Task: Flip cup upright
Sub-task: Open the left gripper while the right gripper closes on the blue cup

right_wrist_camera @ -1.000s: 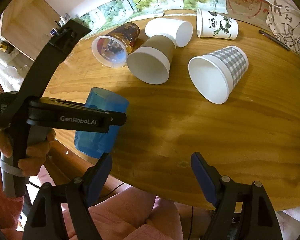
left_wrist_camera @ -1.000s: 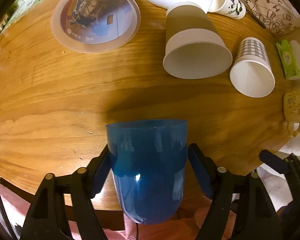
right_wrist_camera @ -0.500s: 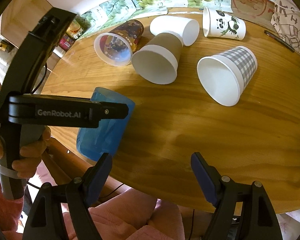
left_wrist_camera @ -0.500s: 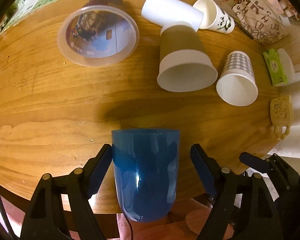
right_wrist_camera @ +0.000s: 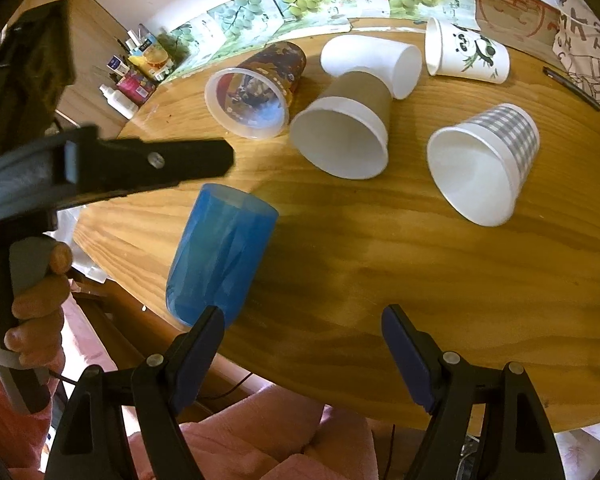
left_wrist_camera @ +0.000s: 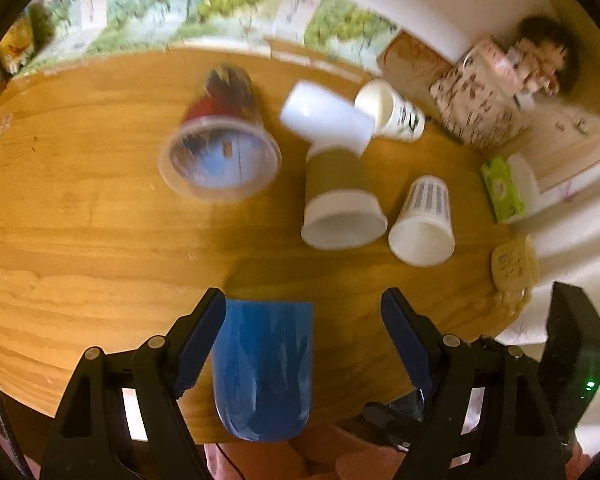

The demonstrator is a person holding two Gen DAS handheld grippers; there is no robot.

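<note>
A translucent blue cup [left_wrist_camera: 264, 368] stands upright near the table's front edge, its rim up; it also shows in the right wrist view [right_wrist_camera: 220, 256]. My left gripper [left_wrist_camera: 304, 344] is open, its left finger next to the cup's side, the right finger well clear. My right gripper [right_wrist_camera: 302, 350] is open and empty, near the front edge to the right of the blue cup. The left gripper's body [right_wrist_camera: 112, 164] hangs above the cup in the right wrist view.
Several cups lie on their sides on the round wooden table [right_wrist_camera: 420, 280]: a printed clear-rimmed cup [right_wrist_camera: 256, 92], a brown-and-white cup [right_wrist_camera: 348, 136], a plain white cup [right_wrist_camera: 376, 60], a panda cup [right_wrist_camera: 468, 56], a grey checked cup [right_wrist_camera: 488, 160]. A green packet [left_wrist_camera: 502, 190] lies at right.
My left gripper has opened, let go of the blue cup and pulled back and upward. The cup now stands free on the table. The right gripper has barely moved.
</note>
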